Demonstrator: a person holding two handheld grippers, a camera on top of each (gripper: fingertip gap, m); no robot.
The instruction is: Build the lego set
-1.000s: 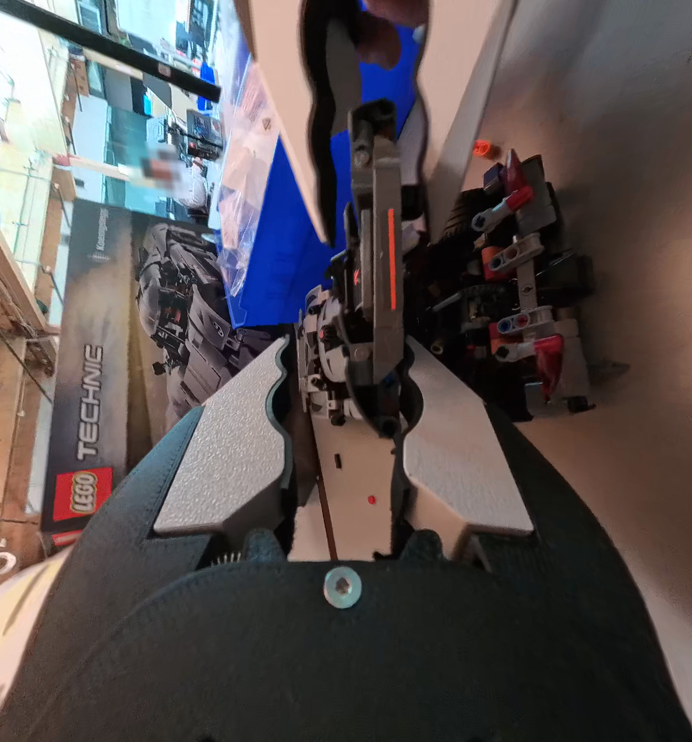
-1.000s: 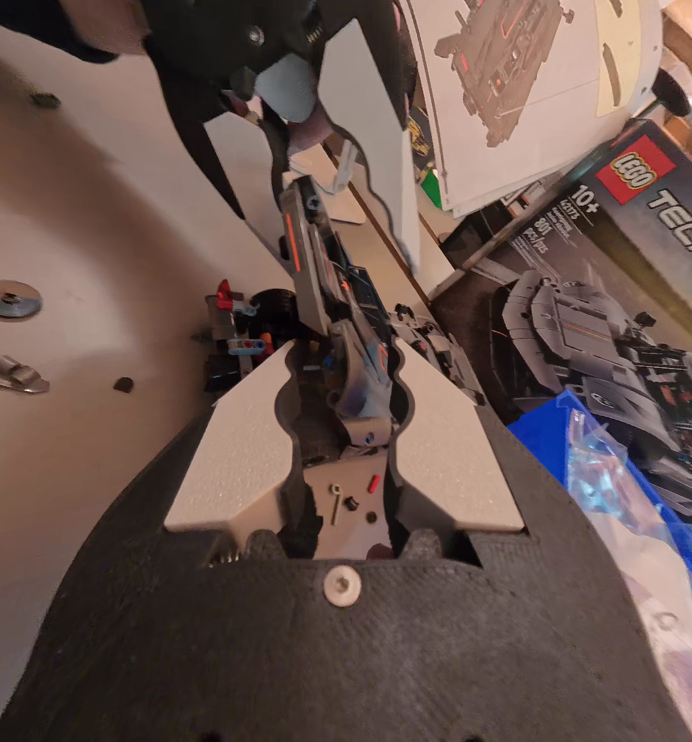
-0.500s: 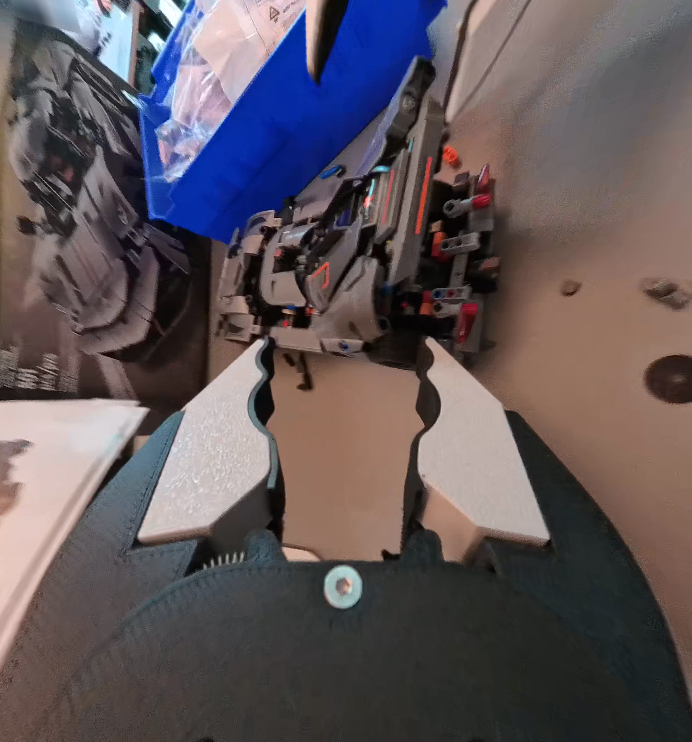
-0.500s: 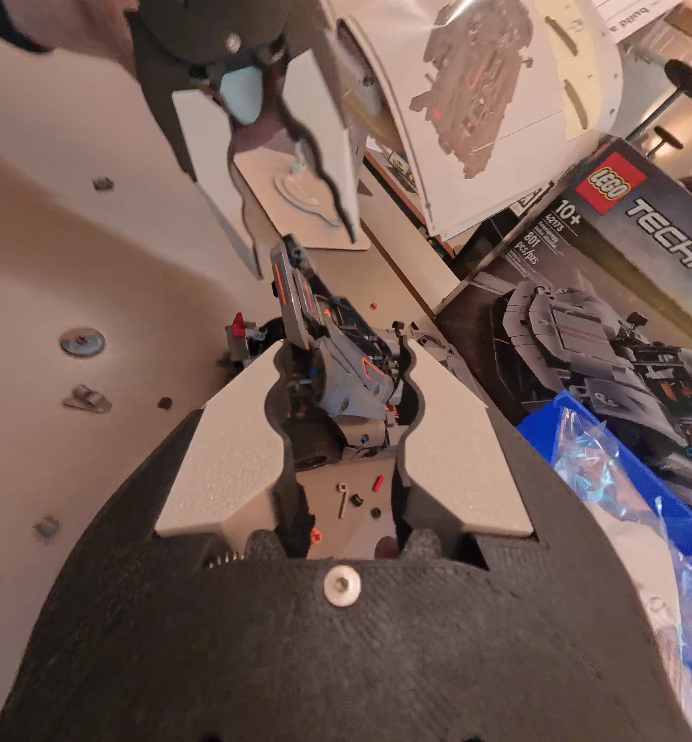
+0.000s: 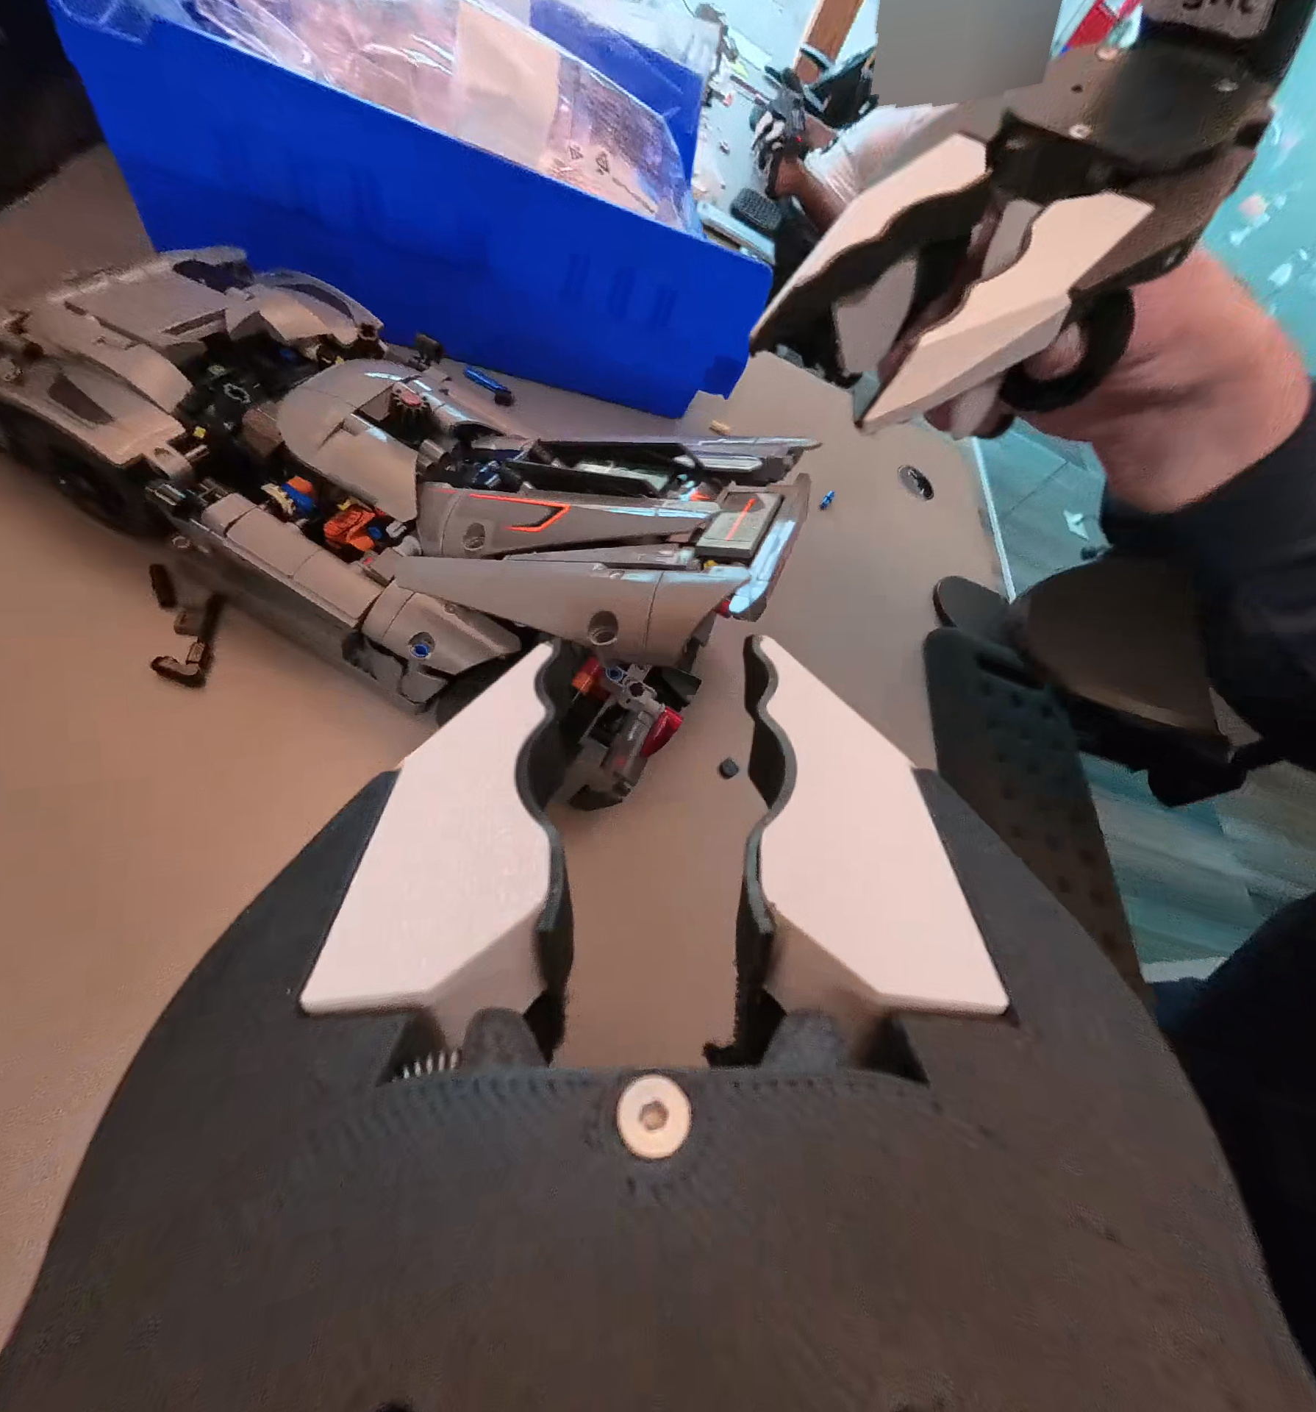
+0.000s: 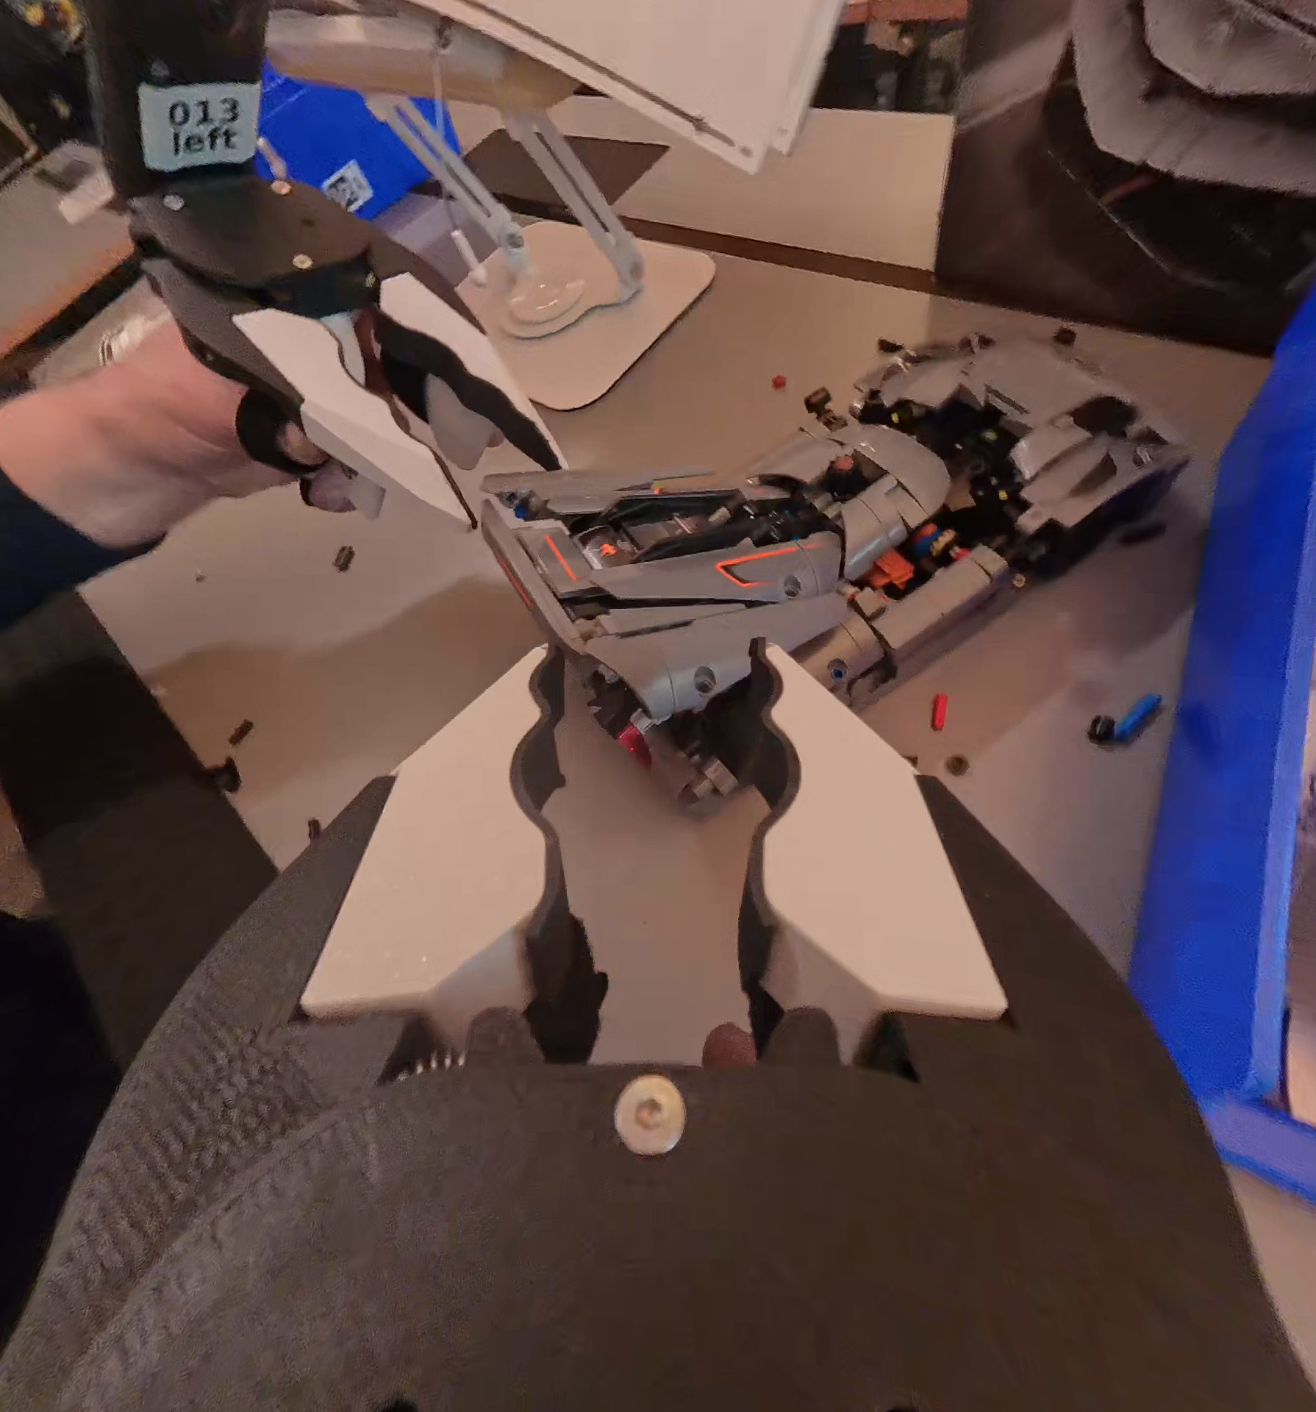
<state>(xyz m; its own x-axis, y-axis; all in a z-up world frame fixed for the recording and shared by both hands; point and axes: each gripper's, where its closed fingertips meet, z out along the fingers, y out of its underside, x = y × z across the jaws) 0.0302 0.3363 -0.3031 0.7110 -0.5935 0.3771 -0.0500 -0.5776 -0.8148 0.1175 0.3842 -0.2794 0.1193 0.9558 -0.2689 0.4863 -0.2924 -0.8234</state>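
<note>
Blue plastic bin [image 5: 441,221] of clear bagged parts; left tool [image 5: 647,665] and right tool [image 6: 651,672] both agape, empty, near grey brick car [image 5: 380,489].

We see beige counter [image 5: 67,802] under warm light. Black perforated chair back [image 5: 1021,764] at counter edge. Beyond edge, teal floor [image 5: 1037,519]. White stand base [image 6: 609,321] on counter; neighbouring desk surface [image 6: 21,252] behind.

A grey lego car [image 5: 380,489] is seen lying on the tabletop [image 5: 67,764] at centre left, before a blue bin [image 5: 410,221]. The left tongs [image 5: 647,657] are parted, empty, at its rear. The right tongs [image 5: 815,374] are held upper right.
</note>
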